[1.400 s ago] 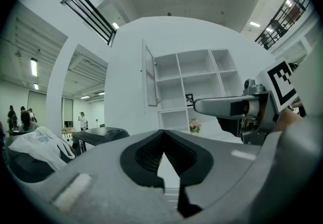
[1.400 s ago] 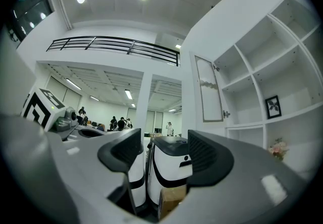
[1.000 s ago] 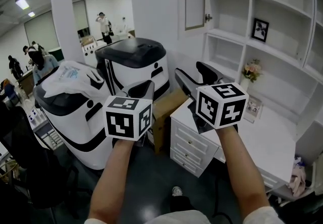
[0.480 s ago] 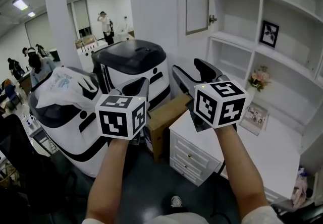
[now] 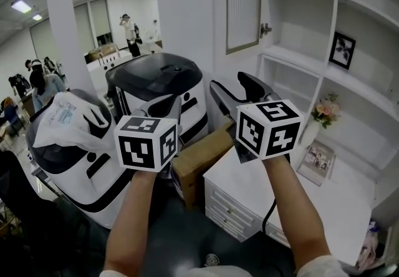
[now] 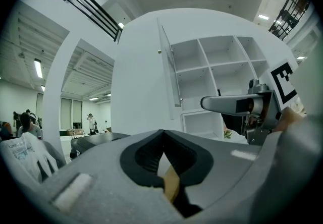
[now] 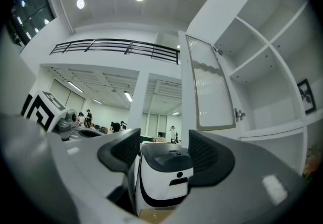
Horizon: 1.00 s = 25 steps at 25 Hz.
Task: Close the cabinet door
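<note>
— Nearest, the tools?
— Left gripper (image 5: 176,106): jaws pressed together, nothing held. Right gripper (image 5: 232,85): jaws spread wide, nothing between.
— Farther on?
— Cardboard box (image 5: 199,158), white drawer unit (image 5: 234,207) lower down. Beyond, far right and higher: cabinet door (image 5: 243,4), standing open, well apart from both grippers.
— Handling?
— Probably light, stiff, free-swinging. Ribbed pane likely fragile. Best pressed on the frame beside the small knob (image 5: 266,29), never the pane.

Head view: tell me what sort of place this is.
Probably a big open lab or test hall with a mock home corner: white wall shelving with an open cabinet door, a white drawer desk, bulky black-and-white machines, people standing farther back.
</note>
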Each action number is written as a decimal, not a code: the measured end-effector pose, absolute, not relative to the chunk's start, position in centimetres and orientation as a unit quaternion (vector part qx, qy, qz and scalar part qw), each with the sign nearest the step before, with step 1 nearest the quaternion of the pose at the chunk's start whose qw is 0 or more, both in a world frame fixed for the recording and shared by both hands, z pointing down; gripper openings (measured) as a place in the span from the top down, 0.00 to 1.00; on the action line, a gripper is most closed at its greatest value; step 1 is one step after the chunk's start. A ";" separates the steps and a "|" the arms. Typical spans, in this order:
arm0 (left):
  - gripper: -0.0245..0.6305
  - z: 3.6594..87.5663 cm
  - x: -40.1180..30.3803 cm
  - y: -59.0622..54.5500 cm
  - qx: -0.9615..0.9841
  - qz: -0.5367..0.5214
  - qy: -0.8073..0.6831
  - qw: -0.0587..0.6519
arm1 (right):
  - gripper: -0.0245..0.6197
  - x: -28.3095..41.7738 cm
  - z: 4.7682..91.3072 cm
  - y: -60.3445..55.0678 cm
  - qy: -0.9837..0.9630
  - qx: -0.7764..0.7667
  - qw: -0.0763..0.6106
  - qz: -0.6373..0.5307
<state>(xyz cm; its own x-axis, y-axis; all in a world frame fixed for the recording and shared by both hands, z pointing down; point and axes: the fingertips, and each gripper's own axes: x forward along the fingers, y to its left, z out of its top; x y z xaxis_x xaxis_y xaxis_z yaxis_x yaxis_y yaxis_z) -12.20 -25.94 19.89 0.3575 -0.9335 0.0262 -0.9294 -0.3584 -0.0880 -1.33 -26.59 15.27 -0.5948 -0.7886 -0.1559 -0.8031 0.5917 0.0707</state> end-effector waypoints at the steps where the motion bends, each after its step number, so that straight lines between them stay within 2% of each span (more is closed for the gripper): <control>1: 0.97 19.9 -12.1 -26.7 -0.823 -0.036 0.567 0.029 | 0.53 -1.2 15.2 -27.3 0.890 -0.447 0.054 0.068; 25: 0.97 21.4 -11.5 -36.1 -0.839 -0.033 0.543 0.019 | 0.53 -2.2 14.8 -36.7 0.886 -0.455 0.054 0.074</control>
<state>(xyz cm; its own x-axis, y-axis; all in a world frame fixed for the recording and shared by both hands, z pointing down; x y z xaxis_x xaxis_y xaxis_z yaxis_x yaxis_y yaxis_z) -11.54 -36.09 21.38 0.4071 -0.9127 0.0354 -0.9102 -0.4086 -0.0675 -2.17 -36.67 14.79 -0.5796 -0.7986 -0.1621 -0.8144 0.5745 0.0818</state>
